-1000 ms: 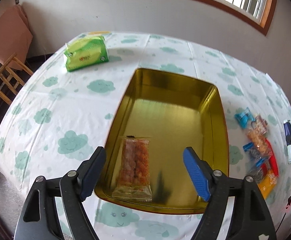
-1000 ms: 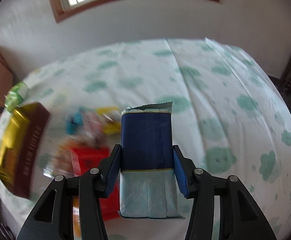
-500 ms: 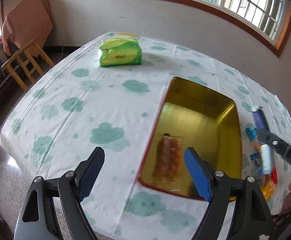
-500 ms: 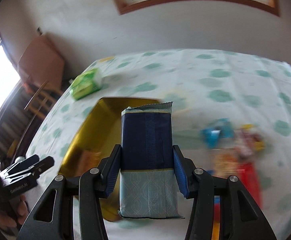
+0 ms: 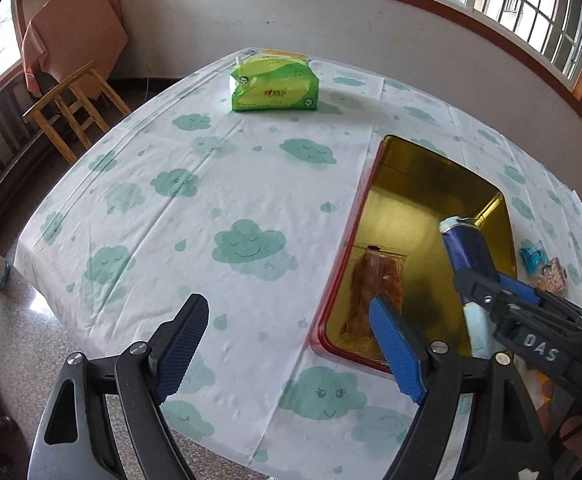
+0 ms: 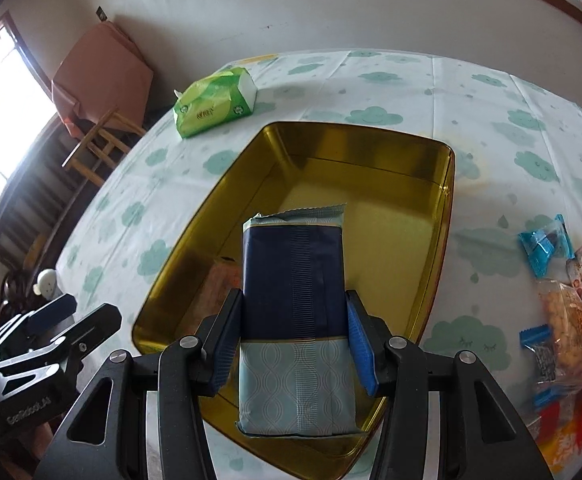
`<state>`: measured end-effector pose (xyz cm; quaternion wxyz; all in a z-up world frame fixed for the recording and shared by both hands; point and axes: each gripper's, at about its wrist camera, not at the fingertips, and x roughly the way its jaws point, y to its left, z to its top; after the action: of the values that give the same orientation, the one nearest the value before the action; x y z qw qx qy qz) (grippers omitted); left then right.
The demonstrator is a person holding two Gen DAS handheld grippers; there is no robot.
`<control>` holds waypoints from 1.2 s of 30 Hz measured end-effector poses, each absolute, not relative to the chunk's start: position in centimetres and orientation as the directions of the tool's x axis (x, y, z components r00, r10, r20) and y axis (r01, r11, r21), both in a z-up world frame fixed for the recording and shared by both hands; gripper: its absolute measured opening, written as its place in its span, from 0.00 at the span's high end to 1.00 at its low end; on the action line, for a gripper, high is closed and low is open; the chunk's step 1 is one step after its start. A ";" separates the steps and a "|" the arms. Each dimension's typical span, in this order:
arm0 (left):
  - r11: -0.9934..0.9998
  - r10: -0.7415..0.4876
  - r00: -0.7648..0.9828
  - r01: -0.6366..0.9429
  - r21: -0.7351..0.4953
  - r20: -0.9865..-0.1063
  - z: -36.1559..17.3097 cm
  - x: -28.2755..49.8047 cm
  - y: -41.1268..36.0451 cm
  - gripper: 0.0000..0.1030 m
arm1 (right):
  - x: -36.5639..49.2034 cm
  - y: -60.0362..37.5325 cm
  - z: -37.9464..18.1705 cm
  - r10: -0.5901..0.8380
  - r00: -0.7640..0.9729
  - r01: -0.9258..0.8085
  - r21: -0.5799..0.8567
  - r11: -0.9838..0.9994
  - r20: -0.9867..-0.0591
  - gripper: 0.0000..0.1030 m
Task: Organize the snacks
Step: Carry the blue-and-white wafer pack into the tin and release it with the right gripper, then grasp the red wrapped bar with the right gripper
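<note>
My right gripper point(image 6: 291, 340) is shut on a dark blue and pale blue snack pack point(image 6: 295, 292) and holds it above the near part of a gold tin tray point(image 6: 371, 160). One orange snack packet point(image 6: 223, 280) lies in the tray's near left corner. In the left wrist view my left gripper point(image 5: 287, 348) is open and empty, over the tablecloth left of the tray point(image 5: 423, 184). The right gripper point(image 5: 503, 292) with the blue pack point(image 5: 467, 252) shows there at the tray's right side, beside the orange packet point(image 5: 379, 280).
A pile of loose snack packets point(image 6: 563, 312) lies on the table right of the tray. A green tissue pack point(image 5: 273, 86) sits at the far side of the cloud-print tablecloth. A wooden stool point(image 5: 75, 108) stands beyond the table's left edge.
My right gripper has swung left with the blue pack, from over the snack pile to above the tray. My left gripper has drawn back and left, off the tray.
</note>
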<state>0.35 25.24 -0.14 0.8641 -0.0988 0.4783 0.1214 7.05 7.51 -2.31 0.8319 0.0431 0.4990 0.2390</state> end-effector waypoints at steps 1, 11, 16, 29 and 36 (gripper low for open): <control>0.952 0.112 0.512 -0.300 -0.055 -0.852 -0.2 0.4 25.2 0.23 | 7.0 7.6 -2.5 0.431 0.385 -0.353 0.301 0.886 -0.816 0.51; 0.956 0.105 0.512 -0.287 -0.054 -0.853 -0.1 0.6 24.3 0.22 | 7.5 6.9 -3.5 0.371 0.393 -0.334 0.245 0.910 -0.841 0.51; 0.957 0.106 0.513 -0.286 -0.054 -0.852 -0.1 0.5 24.2 0.22 | 7.6 6.4 -3.6 0.338 0.415 -0.322 0.211 0.923 -0.845 0.51; 0.955 0.113 0.506 -0.292 -0.047 -0.855 0.0 0.1 23.8 0.22 | 7.5 6.7 -3.7 0.310 0.424 -0.349 0.162 0.923 -0.851 0.51; 0.959 0.112 0.516 -0.281 -0.044 -0.849 0.5 -0.2 23.2 0.22 | 7.1 6.3 -2.8 0.360 0.429 -0.371 0.202 0.906 -0.828 0.50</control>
<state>-0.17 23.17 0.51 0.8661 -0.0883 0.4788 0.1134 7.08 6.27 -2.83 0.8453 -0.0055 0.4885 0.2161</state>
